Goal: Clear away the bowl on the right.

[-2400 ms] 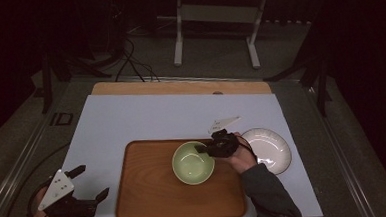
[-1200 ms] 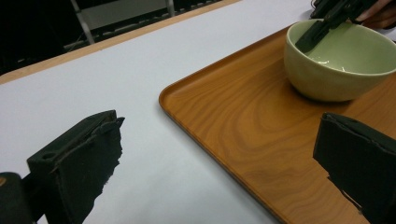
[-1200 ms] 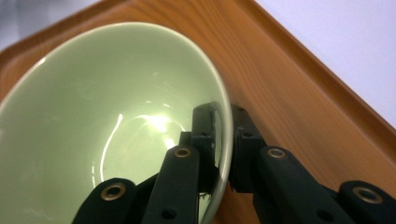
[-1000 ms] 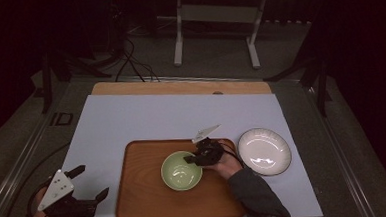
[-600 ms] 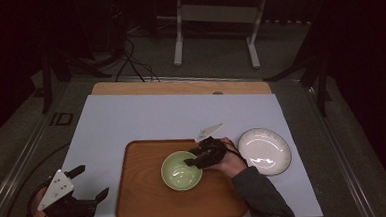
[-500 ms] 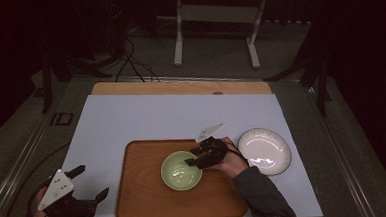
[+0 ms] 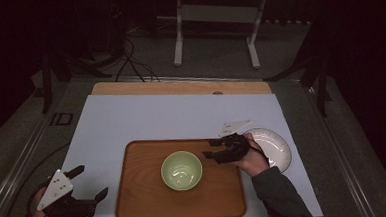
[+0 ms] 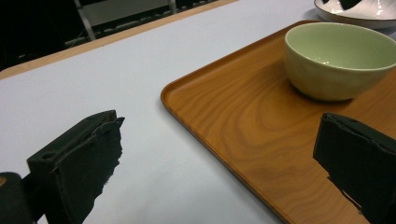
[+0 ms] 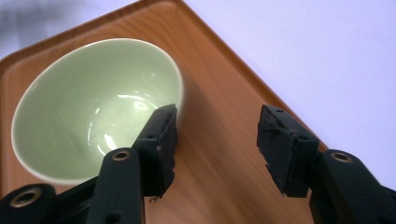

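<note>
Green bowl (image 7: 181,170) sits mid-tray (image 7: 136,201) in the high view, just left of the right claw (image 7: 210,148), which is open and empty; the left claw (image 7: 91,183) is well apart off the tray's left edge. In the left claw view, its jaws stand wide, holding nothing, bowl far ahead. In the right claw view, the bowl's rim lies beside the left jaw, outside the gap.

Left tongs (image 7: 91,183) sit low at the near left corner, jaws spread wide; right tongs (image 7: 209,149) hover with jaws parted, holding nothing.
</note>
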The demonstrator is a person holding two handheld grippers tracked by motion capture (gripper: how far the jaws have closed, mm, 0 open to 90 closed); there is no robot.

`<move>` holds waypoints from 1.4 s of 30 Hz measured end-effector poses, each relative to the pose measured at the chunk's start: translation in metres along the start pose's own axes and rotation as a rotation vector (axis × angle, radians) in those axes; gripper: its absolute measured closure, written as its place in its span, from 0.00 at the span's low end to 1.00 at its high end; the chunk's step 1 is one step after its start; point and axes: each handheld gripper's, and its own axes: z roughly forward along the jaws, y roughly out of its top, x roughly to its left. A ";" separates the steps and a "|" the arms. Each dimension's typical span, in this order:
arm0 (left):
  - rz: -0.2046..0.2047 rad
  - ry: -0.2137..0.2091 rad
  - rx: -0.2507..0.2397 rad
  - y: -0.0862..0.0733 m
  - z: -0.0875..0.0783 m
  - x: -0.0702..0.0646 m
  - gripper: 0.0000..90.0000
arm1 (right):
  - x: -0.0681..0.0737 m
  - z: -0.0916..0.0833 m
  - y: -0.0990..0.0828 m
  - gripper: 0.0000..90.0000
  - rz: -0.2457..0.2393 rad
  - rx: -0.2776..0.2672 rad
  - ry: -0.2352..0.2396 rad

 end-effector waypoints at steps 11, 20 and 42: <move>-0.004 0.001 0.005 0.000 0.000 0.001 0.01 | -0.013 -0.034 -0.027 0.51 0.021 -0.044 -0.078; -0.009 0.000 0.007 -0.001 0.000 0.001 0.01 | -0.022 -0.059 -0.058 0.51 0.059 -0.089 -0.106; -0.031 0.006 0.012 -0.002 0.000 0.003 0.01 | -0.028 -0.097 -0.105 0.35 0.122 -0.161 -0.168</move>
